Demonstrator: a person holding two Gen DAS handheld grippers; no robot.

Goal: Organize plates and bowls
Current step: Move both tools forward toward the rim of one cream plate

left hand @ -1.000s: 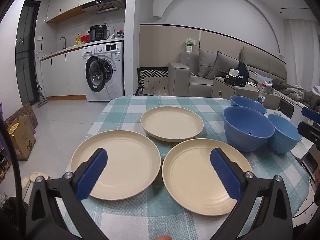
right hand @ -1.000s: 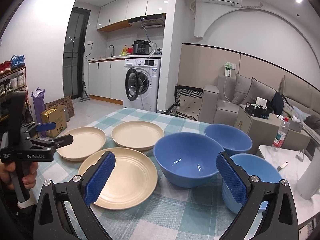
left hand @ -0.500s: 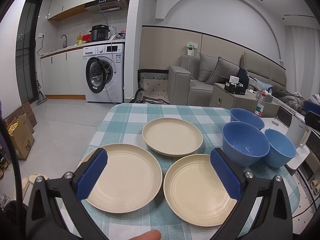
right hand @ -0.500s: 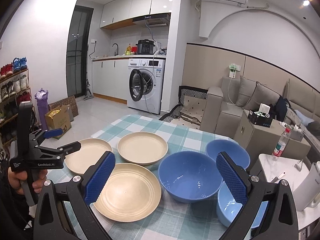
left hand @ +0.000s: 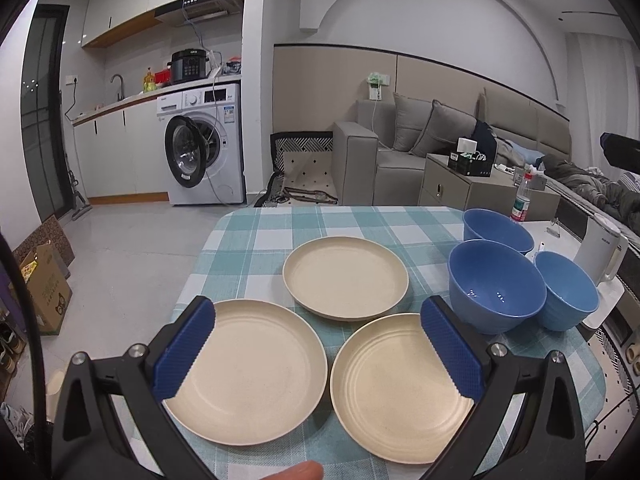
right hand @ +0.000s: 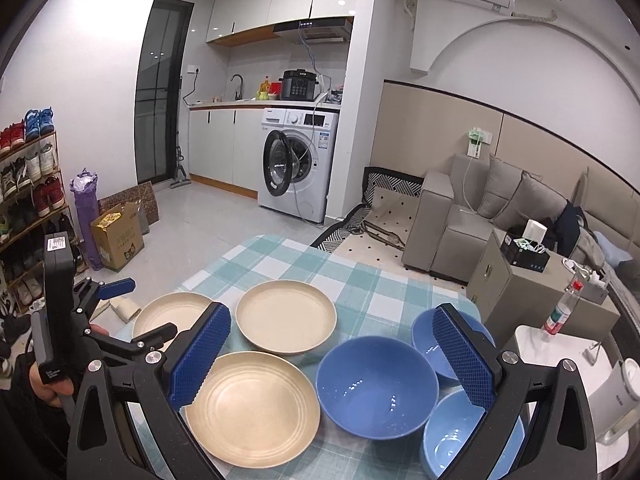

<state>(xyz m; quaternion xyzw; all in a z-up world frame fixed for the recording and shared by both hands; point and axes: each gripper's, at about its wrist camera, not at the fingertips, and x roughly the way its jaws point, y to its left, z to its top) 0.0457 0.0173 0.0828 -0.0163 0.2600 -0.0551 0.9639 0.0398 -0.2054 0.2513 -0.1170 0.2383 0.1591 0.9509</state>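
Three cream plates lie on the checked tablecloth (left hand: 280, 224): a left plate (left hand: 256, 368), a right plate (left hand: 392, 384) and a far plate (left hand: 346, 276). Three blue bowls stand to their right: a big bowl (left hand: 496, 284), a far bowl (left hand: 496, 230) and a right bowl (left hand: 566, 288). My left gripper (left hand: 320, 354) is open and empty, raised above the two near plates. My right gripper (right hand: 330, 354) is open and empty, raised above the right plate (right hand: 252, 412) and the big bowl (right hand: 376, 384). The left gripper (right hand: 124, 312) also shows in the right wrist view.
A white kettle (left hand: 602, 252) stands on a white side table right of the bowls. A plastic bottle (left hand: 522, 200) stands behind it. A sofa (left hand: 400, 156) and a washing machine (left hand: 204, 144) lie beyond the table. Cardboard boxes (right hand: 116, 236) sit on the floor at left.
Both grippers have pulled back and up from the table, so plates and bowls look smaller and lower. Both stay open. No dish has moved.
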